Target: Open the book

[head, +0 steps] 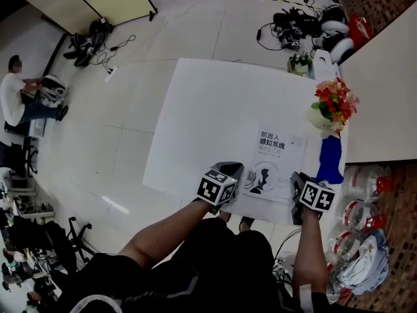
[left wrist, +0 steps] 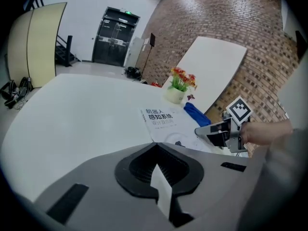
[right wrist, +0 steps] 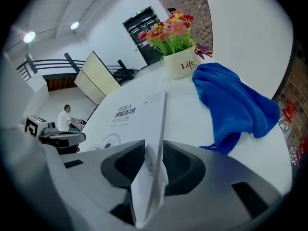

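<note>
The closed book (head: 277, 155) with a white cover and dark title lies flat on the white table (head: 208, 109), near its front right edge. My left gripper (head: 236, 171) hangs at the book's near left corner. In the left gripper view its jaws (left wrist: 154, 146) meet at the tip, and the book (left wrist: 161, 121) lies just ahead of them. My right gripper (head: 298, 178) is at the book's near right corner. Its jaws (right wrist: 153, 146) stand wide apart, and the book's right edge (right wrist: 162, 114) runs into the gap without being pressed.
A blue cloth (head: 330, 158) lies right of the book, close to my right gripper. Behind it stands a white pot of flowers (head: 332, 106). A person (head: 16, 96) sits on the floor far left. Cables and gear (head: 300, 25) lie beyond the table. Bags (head: 365, 240) are piled at the right.
</note>
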`<move>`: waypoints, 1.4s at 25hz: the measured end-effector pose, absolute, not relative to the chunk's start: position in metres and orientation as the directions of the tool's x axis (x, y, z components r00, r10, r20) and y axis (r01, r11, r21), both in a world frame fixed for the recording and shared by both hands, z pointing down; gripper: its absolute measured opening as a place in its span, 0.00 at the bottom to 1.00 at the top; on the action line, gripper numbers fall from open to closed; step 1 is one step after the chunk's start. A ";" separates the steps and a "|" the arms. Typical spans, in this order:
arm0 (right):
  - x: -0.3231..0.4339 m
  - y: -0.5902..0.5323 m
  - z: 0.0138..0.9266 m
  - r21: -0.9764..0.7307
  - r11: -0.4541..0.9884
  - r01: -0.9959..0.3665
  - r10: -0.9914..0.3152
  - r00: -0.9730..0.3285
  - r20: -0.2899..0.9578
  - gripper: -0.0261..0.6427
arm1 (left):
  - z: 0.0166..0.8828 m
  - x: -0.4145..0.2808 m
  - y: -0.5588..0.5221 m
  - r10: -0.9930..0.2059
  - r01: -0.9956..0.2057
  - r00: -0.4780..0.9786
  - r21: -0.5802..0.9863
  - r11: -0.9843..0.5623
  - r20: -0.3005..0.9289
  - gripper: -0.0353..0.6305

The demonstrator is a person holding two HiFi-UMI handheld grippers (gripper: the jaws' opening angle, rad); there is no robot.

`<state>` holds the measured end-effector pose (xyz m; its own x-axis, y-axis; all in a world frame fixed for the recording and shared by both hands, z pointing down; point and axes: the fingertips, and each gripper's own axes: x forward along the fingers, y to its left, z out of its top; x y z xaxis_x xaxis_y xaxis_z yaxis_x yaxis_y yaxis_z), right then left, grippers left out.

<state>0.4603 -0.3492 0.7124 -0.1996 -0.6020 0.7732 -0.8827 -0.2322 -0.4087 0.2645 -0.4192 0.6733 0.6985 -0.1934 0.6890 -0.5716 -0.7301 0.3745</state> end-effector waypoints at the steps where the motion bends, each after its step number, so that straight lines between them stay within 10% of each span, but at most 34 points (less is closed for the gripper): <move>1: 0.460 -0.350 0.712 -0.419 -0.237 -0.877 -0.601 -0.207 0.772 0.20 | 0.673 0.264 -0.419 -0.195 -0.573 0.699 0.375 -0.729 0.688 0.04; 35: 0.384 -0.381 0.587 -0.404 -0.363 -0.839 -0.703 -0.038 0.710 0.05 | 0.584 0.156 -0.475 -0.315 -0.530 0.813 0.399 -0.748 0.490 0.05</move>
